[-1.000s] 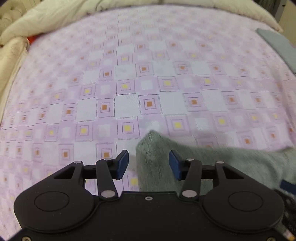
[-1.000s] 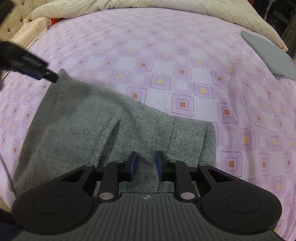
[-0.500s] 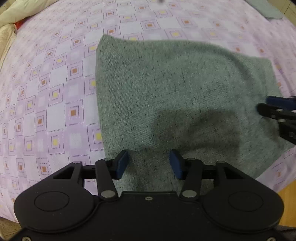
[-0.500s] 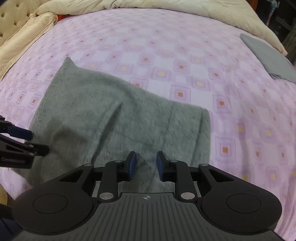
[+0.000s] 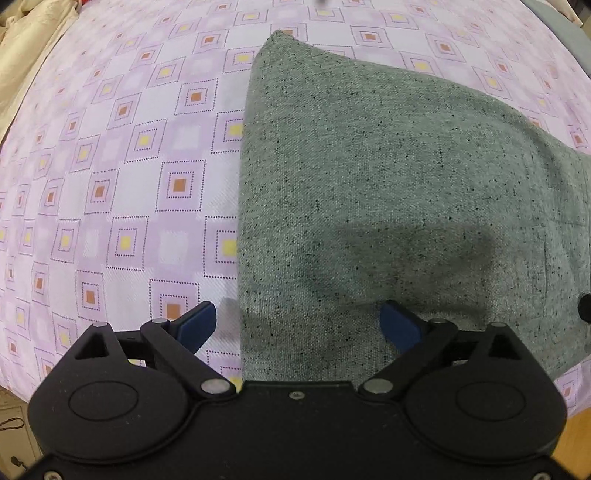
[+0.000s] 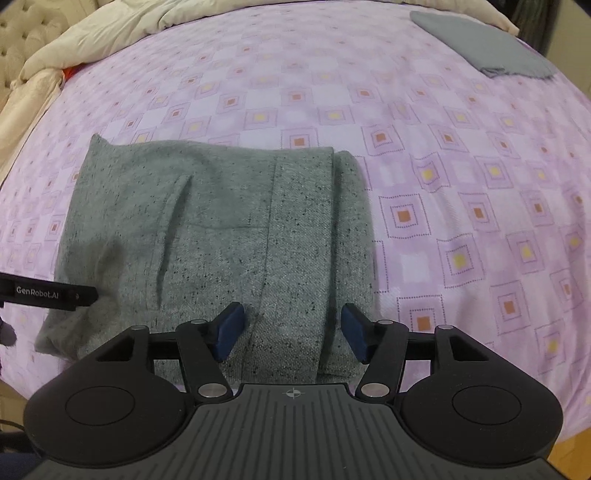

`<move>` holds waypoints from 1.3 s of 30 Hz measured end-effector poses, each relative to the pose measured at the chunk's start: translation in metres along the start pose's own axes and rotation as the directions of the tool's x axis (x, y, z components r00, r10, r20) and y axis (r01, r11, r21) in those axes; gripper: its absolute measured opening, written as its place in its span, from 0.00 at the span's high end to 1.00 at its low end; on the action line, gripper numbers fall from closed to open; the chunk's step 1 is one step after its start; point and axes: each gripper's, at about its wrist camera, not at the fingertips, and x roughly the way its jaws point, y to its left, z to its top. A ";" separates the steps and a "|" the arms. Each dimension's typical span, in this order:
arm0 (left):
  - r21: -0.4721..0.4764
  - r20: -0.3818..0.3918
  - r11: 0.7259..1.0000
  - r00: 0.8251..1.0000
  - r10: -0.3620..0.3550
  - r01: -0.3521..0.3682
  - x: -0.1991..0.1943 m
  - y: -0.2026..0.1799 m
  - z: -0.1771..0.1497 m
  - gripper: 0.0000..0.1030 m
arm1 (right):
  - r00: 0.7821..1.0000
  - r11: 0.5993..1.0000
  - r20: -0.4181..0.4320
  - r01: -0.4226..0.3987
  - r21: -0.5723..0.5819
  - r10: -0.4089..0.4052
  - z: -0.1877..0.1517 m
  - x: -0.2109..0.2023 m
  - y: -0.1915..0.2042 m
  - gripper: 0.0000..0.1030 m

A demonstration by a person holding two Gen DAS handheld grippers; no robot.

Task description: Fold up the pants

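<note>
Both my left gripper (image 5: 297,326) and right gripper (image 6: 292,332) have just been opening, jaws spread and gripping nothing, above the folded pants (image 6: 207,236). Speckled grey-green knit is lying flat beneath them on the bed's lilac sheet (image 6: 461,192) patterned with squares; a cream quilt (image 6: 110,33) is bunching beyond.

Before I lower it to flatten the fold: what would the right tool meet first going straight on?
Probably the folded grey pants: the open right tool points down at their near edge, nothing between its fingers. Its height above them is unclear.
</note>
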 end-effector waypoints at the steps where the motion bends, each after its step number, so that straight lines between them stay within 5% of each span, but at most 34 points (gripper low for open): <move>1: 0.007 -0.003 1.000 1.000 -0.002 0.002 0.000 0.001 0.002 0.08 | 1.000 1.000 0.002 -0.001 -0.002 0.001 0.001 -0.001 0.000 0.45; 7: 0.026 0.017 0.999 1.000 -0.019 0.019 -0.017 0.003 0.008 0.21 | 0.999 1.000 0.048 -0.022 0.021 0.021 0.007 -0.013 -0.007 0.45; 23: 0.015 0.047 1.000 0.999 -0.023 0.023 -0.020 0.013 0.023 0.21 | 0.998 0.994 0.055 -0.010 0.110 0.004 0.034 0.009 -0.032 0.45; 39: 0.057 0.028 0.987 0.988 -0.152 0.151 0.006 0.036 0.027 0.06 | 0.987 0.965 0.018 -0.158 0.210 0.158 0.033 0.035 -0.063 0.45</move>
